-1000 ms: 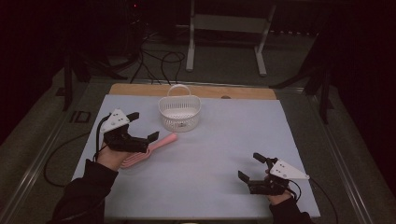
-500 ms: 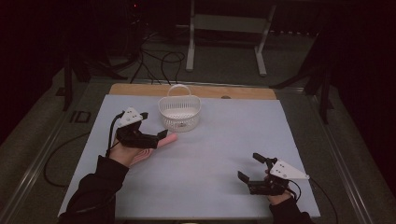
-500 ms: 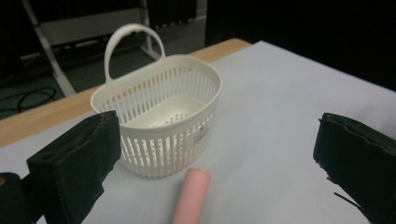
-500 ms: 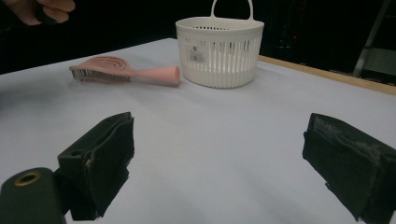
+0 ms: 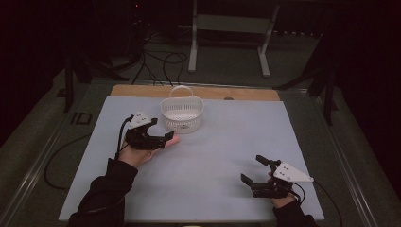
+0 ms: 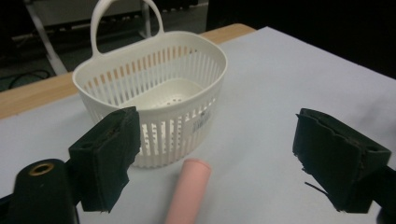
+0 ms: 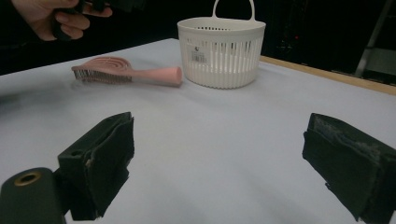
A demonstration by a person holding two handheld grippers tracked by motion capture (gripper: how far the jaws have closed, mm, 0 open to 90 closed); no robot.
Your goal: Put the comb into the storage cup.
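Since a second ago, the left gripper [image 5: 161, 137] has been moved toward the white basket [image 5: 182, 113] and lowered over the pink hairbrush [image 7: 126, 71]. Its jaws have just been closing a little, yet they are kept apart — the brush handle [image 6: 187, 191] is seen lying between them on the blue-grey mat [image 5: 227, 142], not pinched. The brush is laid just beside the basket. The right gripper [image 5: 259, 172] is held well apart — jaws wide, nothing grasped.
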